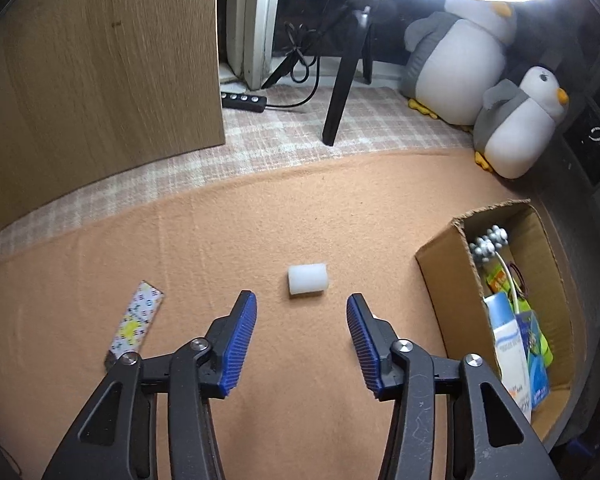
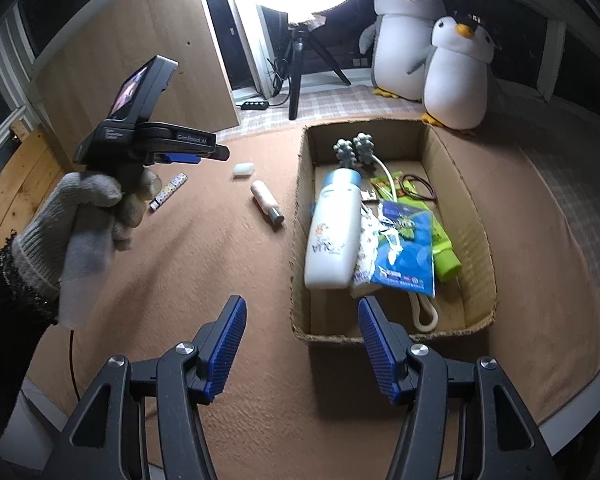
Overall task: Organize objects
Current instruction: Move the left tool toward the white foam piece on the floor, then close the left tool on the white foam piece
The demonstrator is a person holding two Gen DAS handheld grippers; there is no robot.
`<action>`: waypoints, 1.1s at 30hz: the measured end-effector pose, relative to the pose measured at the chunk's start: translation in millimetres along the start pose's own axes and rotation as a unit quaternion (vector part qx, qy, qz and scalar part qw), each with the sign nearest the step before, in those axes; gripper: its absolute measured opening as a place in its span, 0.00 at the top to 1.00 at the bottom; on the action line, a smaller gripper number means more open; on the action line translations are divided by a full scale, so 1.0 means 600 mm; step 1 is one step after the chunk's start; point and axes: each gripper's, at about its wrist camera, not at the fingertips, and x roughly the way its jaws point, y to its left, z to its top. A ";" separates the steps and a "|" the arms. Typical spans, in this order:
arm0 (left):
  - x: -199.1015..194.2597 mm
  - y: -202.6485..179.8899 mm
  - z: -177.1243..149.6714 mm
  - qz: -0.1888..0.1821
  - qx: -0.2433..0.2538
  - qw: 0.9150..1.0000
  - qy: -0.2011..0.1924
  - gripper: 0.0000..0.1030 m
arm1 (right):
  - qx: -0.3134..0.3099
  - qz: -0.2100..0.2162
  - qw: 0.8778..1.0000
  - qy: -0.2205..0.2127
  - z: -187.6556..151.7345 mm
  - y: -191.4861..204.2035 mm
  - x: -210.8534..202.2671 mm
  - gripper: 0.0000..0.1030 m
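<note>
A white foam cylinder (image 1: 307, 279) lies on the orange blanket just ahead of my left gripper (image 1: 301, 303), which is open and holds nothing. A patterned strip (image 1: 138, 320) lies to its left. The cardboard box (image 1: 440, 280) stands on the right. In the right wrist view, my right gripper (image 2: 302, 306) is open and empty above the blanket near the front left corner of the box (image 2: 300, 200). The box holds a white lotion bottle (image 2: 334, 232), a blue packet (image 2: 406, 252), a green tube (image 2: 444, 254) and a roller massager (image 2: 354, 150). A gloved hand holds the left gripper (image 2: 216, 154) above the cylinder (image 2: 243, 169), the strip (image 2: 169, 191) and a small capped bottle (image 2: 266, 206).
Two plush penguins (image 2: 456, 76) sit behind the box. A ring light on a black tripod (image 2: 296, 64) and a power strip (image 2: 256, 105) stand at the back. A wooden panel (image 1: 100, 60) rises at the back left. A checked cloth borders the blanket.
</note>
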 end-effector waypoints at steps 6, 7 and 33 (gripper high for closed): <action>0.029 -0.014 0.016 -0.006 -0.001 1.000 0.005 0.54 | 0.005 -0.006 1.000 0.008 -0.005 -0.022 0.001 0.47; 0.033 -0.019 0.018 -0.003 0.003 1.000 0.005 0.54 | 0.005 -0.007 1.000 0.009 -0.005 -0.024 0.002 0.47; 0.127 -0.036 0.044 0.052 0.027 0.998 0.031 0.71 | 0.025 -0.028 0.999 0.032 -0.037 -0.081 -0.001 0.47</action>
